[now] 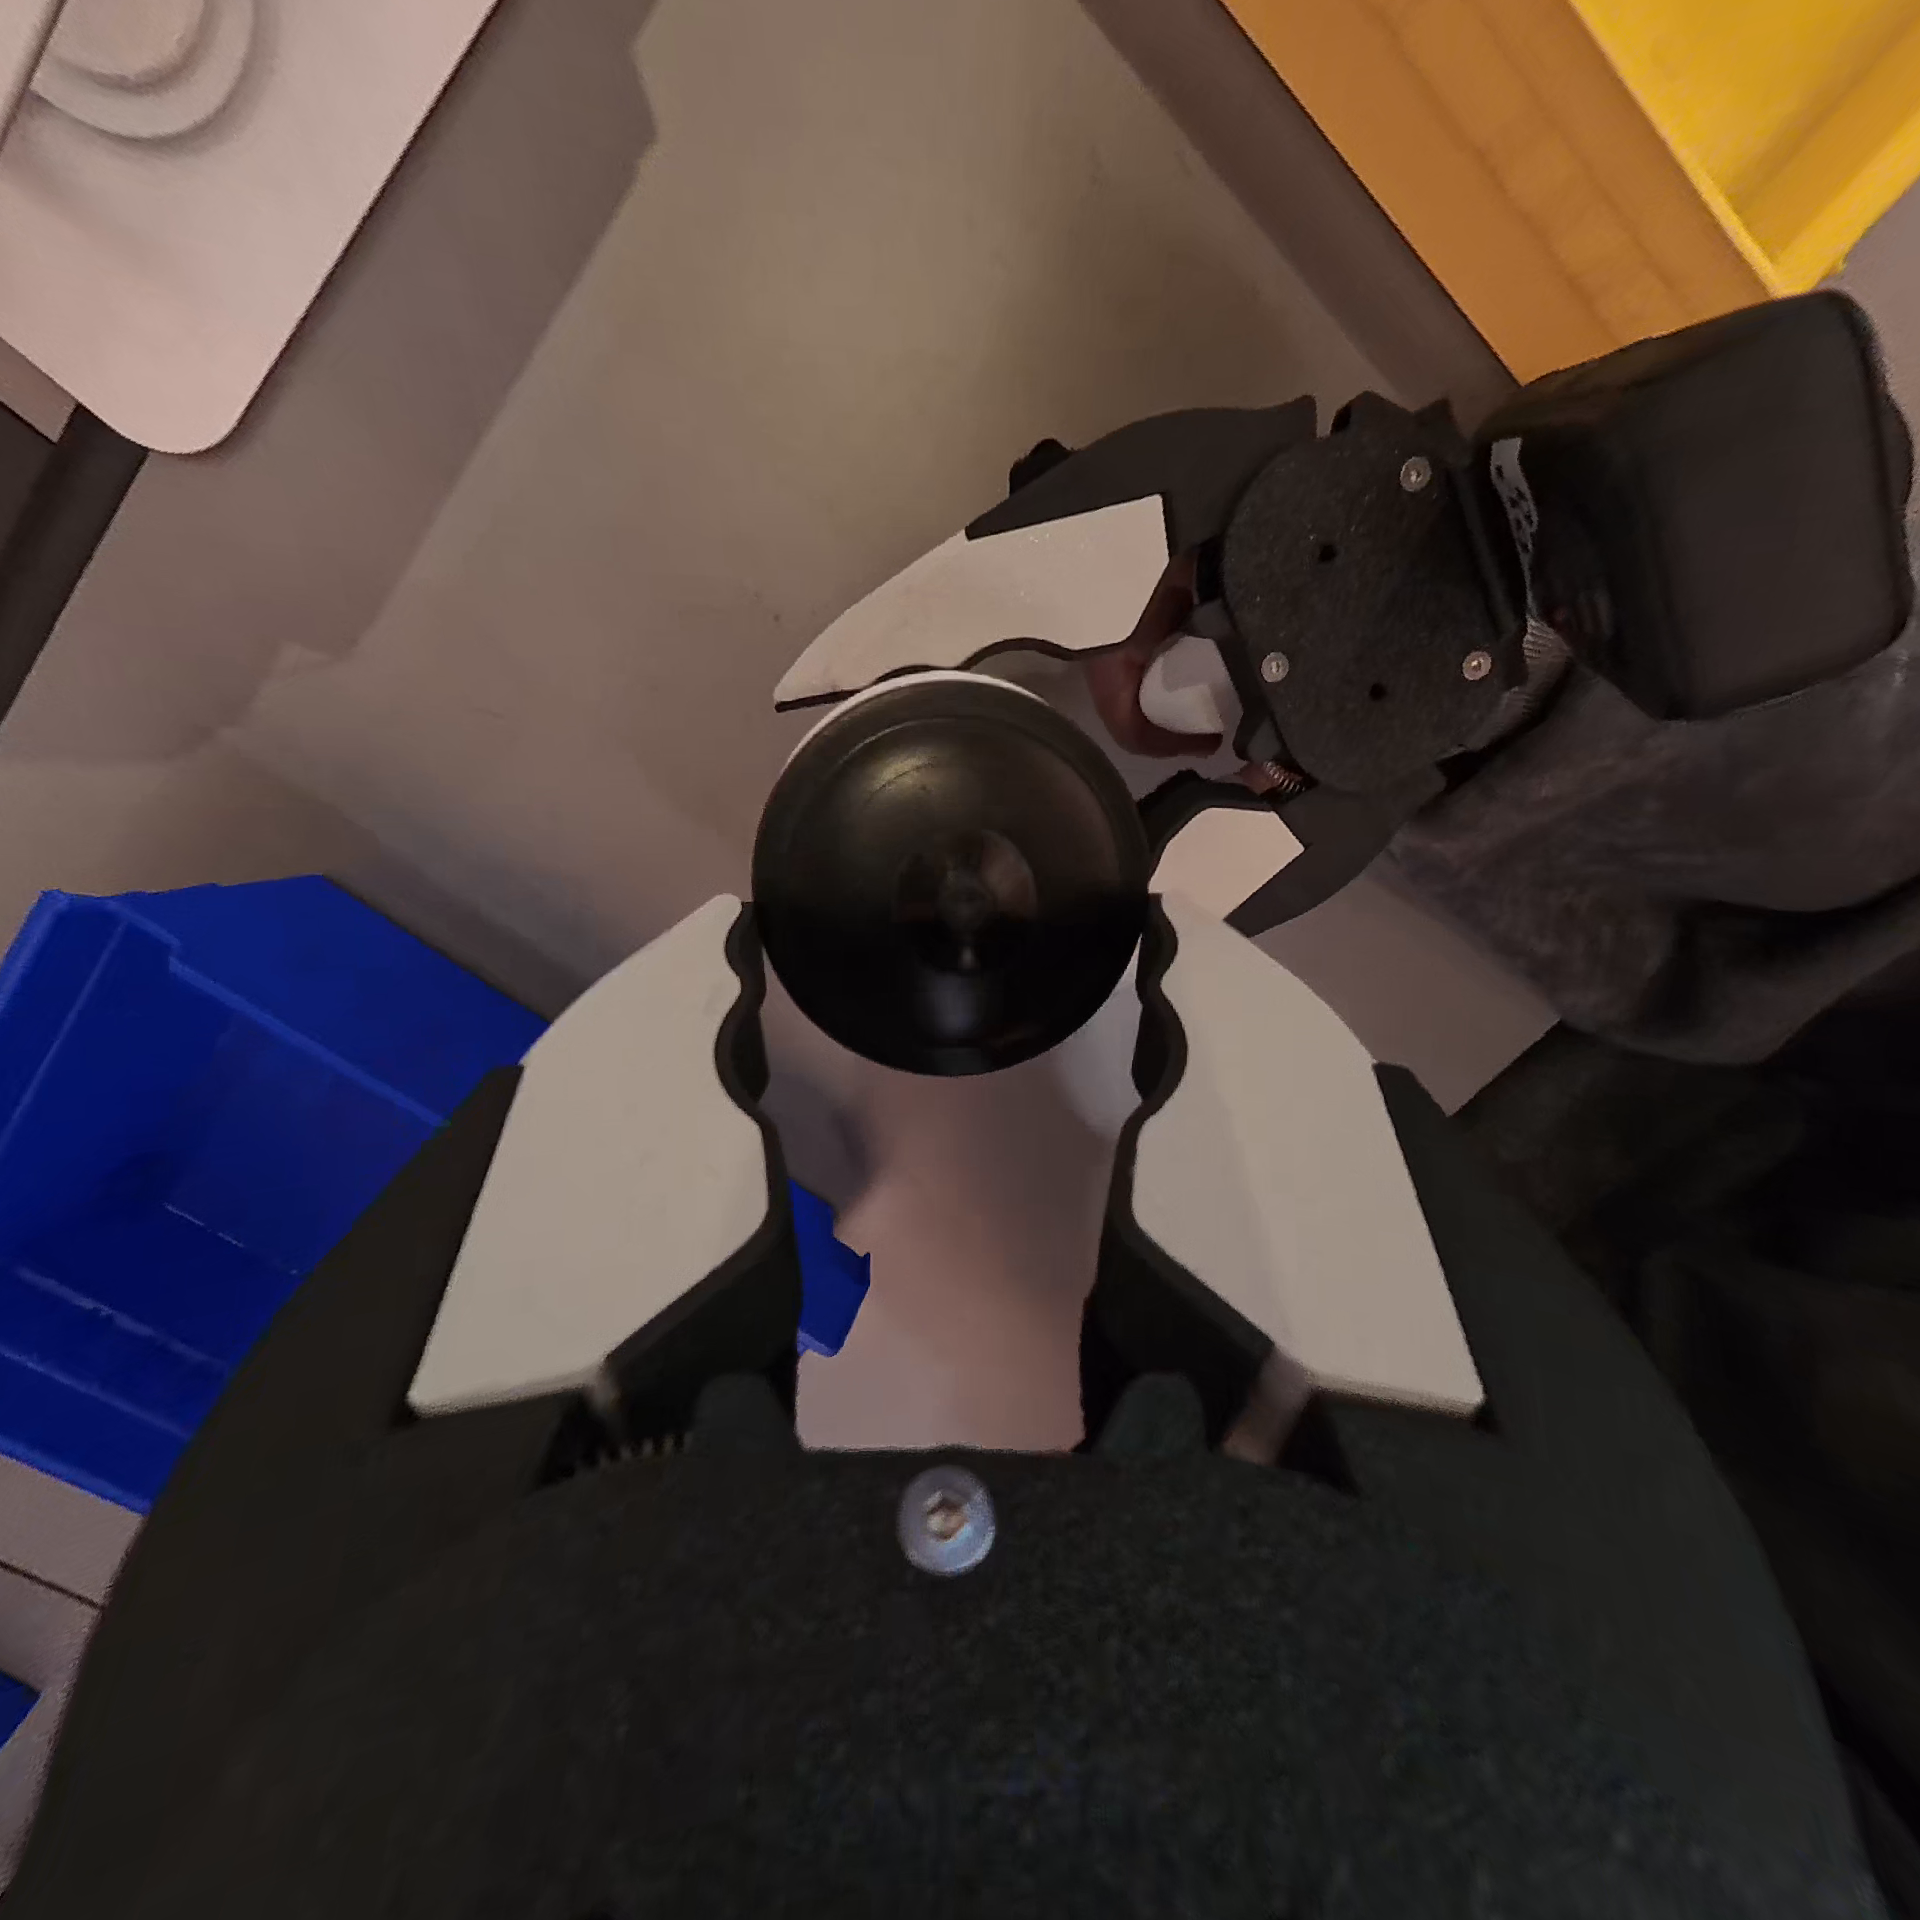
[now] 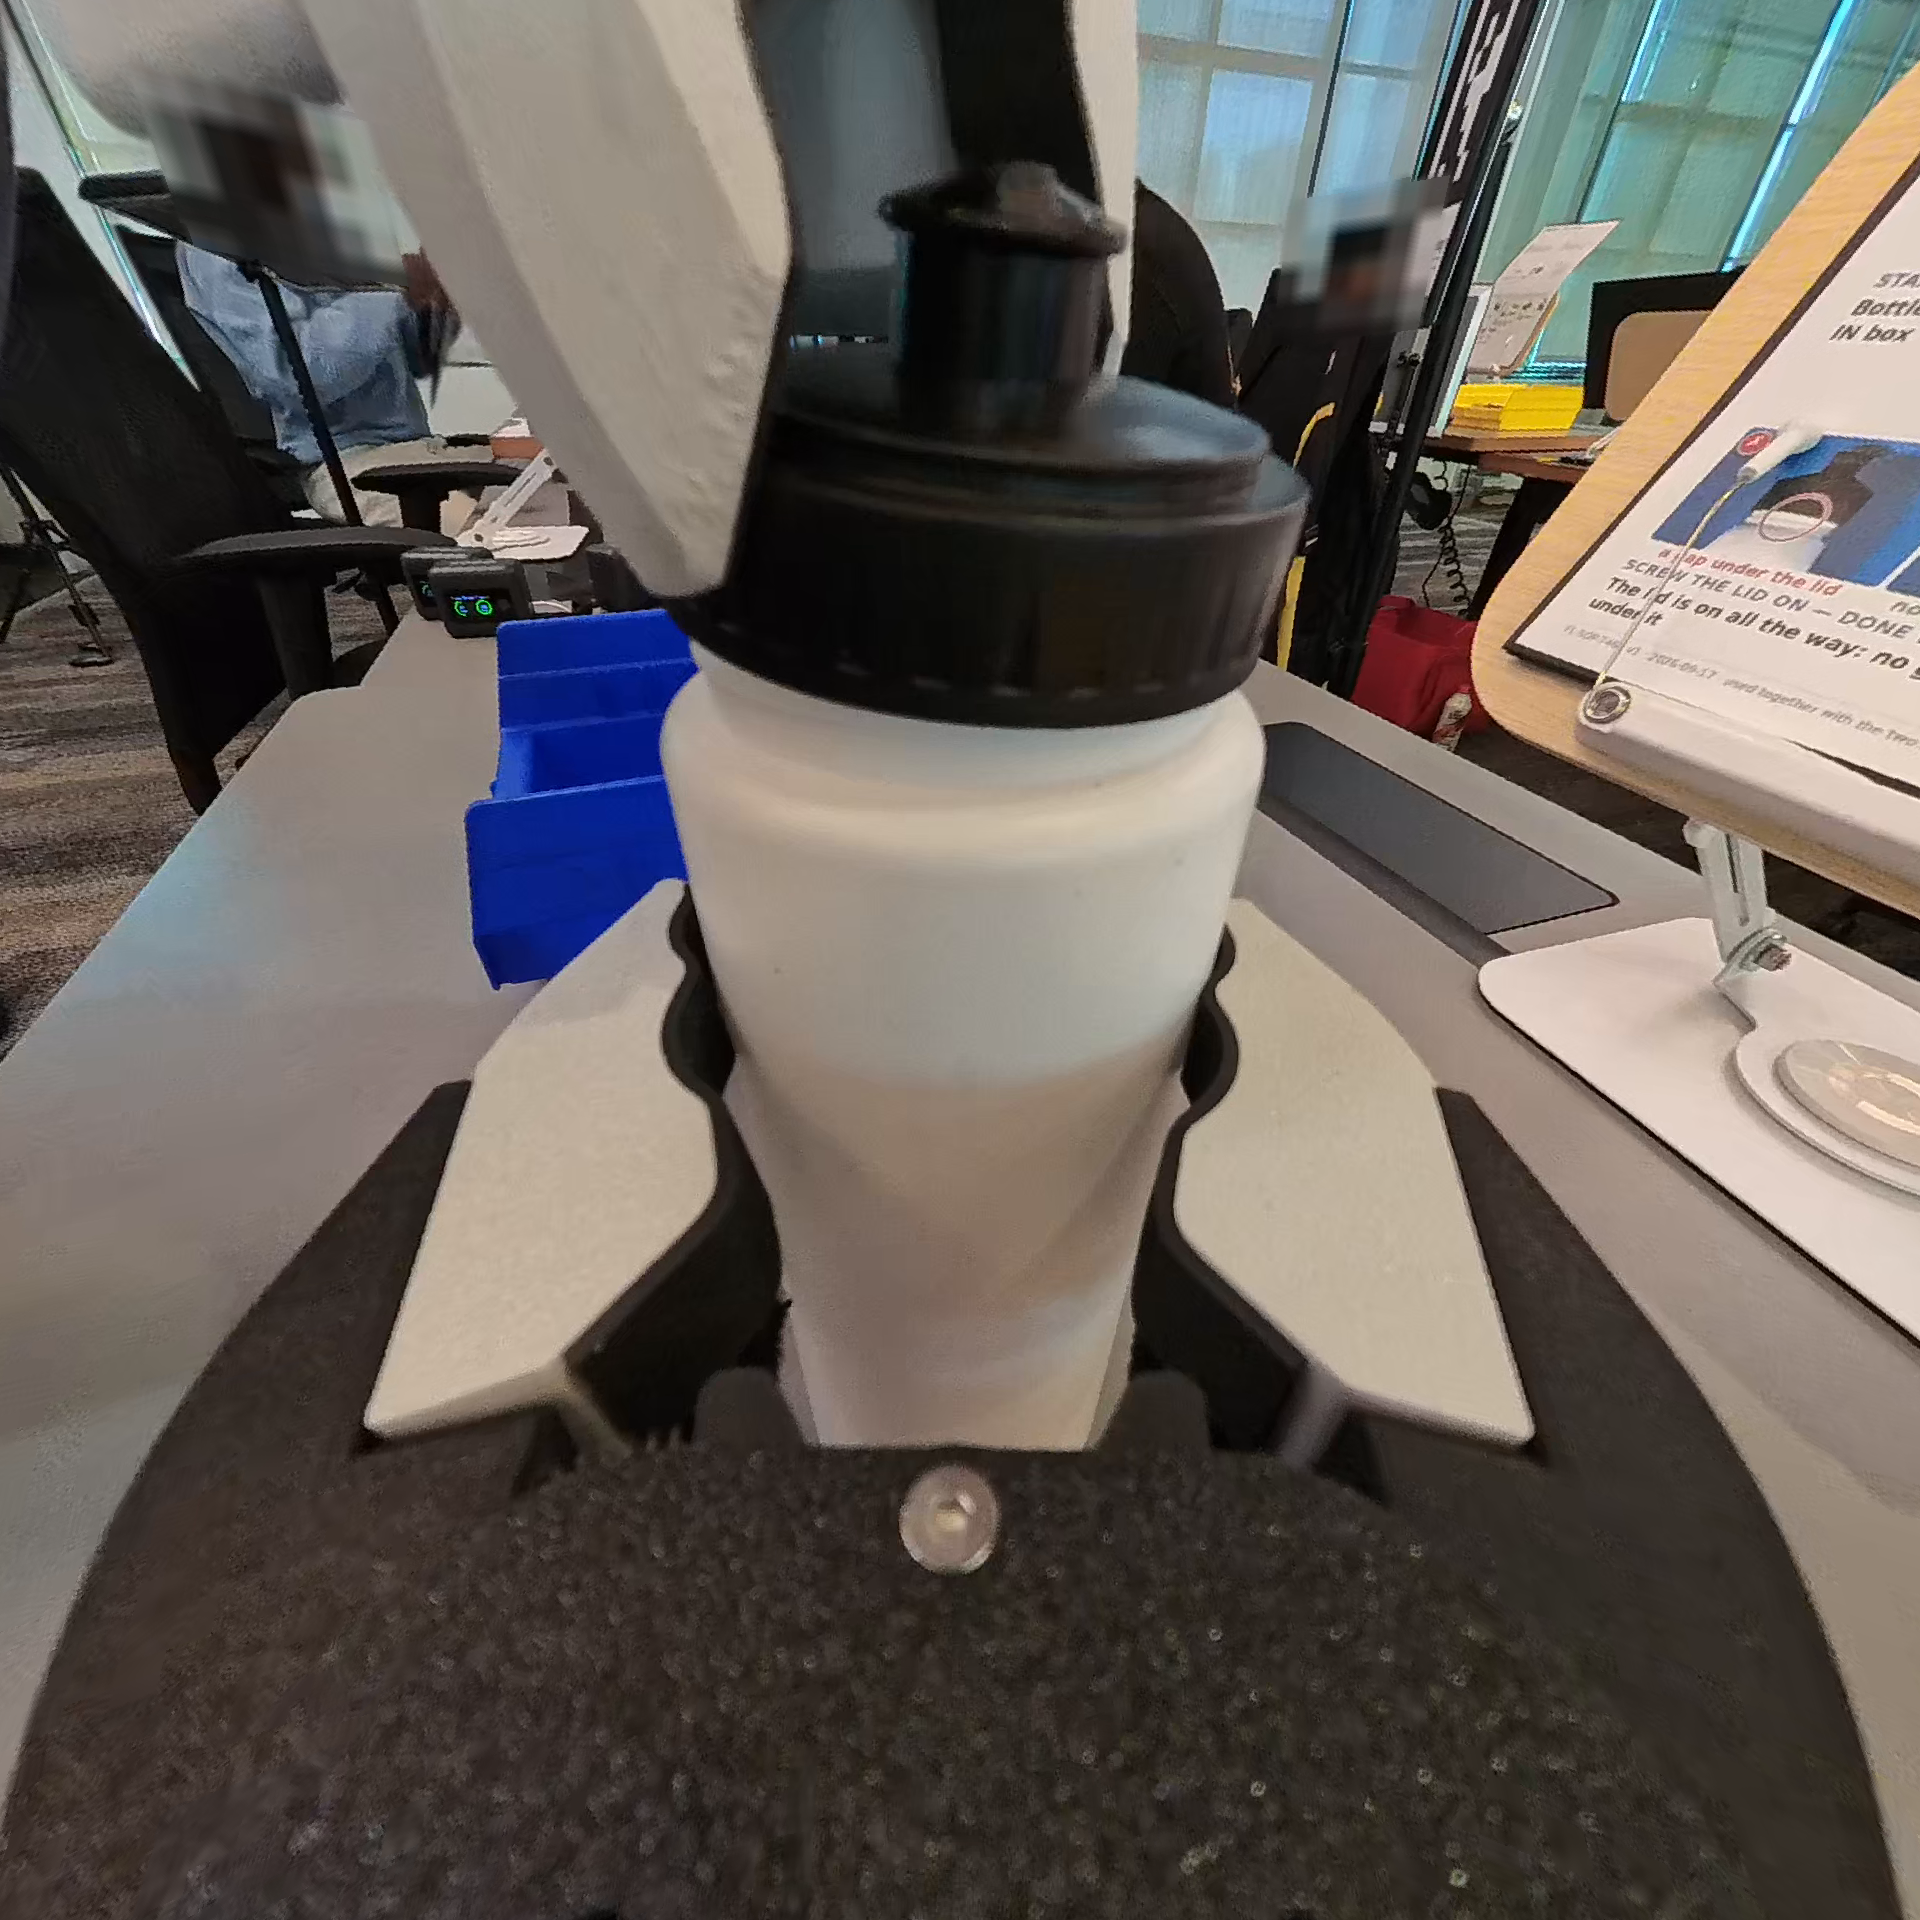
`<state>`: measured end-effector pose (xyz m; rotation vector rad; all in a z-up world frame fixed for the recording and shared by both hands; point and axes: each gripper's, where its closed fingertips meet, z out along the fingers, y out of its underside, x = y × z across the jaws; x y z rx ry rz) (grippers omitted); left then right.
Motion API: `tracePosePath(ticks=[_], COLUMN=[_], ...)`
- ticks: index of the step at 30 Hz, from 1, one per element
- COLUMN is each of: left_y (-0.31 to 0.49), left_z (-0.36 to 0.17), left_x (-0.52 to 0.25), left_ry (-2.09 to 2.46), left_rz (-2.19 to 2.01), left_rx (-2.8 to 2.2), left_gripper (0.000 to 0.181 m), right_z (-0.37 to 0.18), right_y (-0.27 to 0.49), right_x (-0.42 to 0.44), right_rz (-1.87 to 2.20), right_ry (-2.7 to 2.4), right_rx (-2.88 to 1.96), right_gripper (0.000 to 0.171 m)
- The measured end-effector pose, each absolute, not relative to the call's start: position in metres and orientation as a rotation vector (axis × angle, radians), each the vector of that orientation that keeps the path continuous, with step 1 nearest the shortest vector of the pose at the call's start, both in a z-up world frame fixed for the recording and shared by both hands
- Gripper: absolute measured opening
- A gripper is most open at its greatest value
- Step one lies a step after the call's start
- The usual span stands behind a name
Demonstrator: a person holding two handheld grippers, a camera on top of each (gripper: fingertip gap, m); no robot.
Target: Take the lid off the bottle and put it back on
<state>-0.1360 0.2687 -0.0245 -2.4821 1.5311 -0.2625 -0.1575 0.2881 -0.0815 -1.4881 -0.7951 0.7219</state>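
White plastic bottle (image 2: pixel 966 935) stands upright on the grey table (image 2: pixel 260 883), long axis vertical, right gripper (image 2: pixel 951 997) clamped on its body from the side, left gripper (image 1: pixel 948 956) closed from above on its black ribbed screw lid (image 2: pixel 997 582).

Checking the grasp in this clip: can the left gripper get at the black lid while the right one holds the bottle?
Probably yes. The left gripper sits over the black lid with a finger on each side. The right gripper clamps the white bottle lower on its body, leaving the lid free.
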Motion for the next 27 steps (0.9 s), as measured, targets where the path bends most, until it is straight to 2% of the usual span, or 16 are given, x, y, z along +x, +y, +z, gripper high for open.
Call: tracePosePath(ticks=[10, 27], left_y=[0.2715, 0.2704], left_z=[-0.0164, -0.0221], left_x=[-0.1285, -0.1339], left_ry=[1.454, 1.357], left_rz=[-0.299, -0.351], left_rx=[-2.324, -2.399], left_gripper=[0.068, 0.068], right_z=[-0.0816, -0.0814], right_y=[0.2891, 0.2890], right_x=[-0.1561, -0.1561], right_rz=[0.729, 0.730], right_ry=[-0.785, -0.786], right_rx=[-1.490, -1.490], right_gripper=[0.087, 0.087])
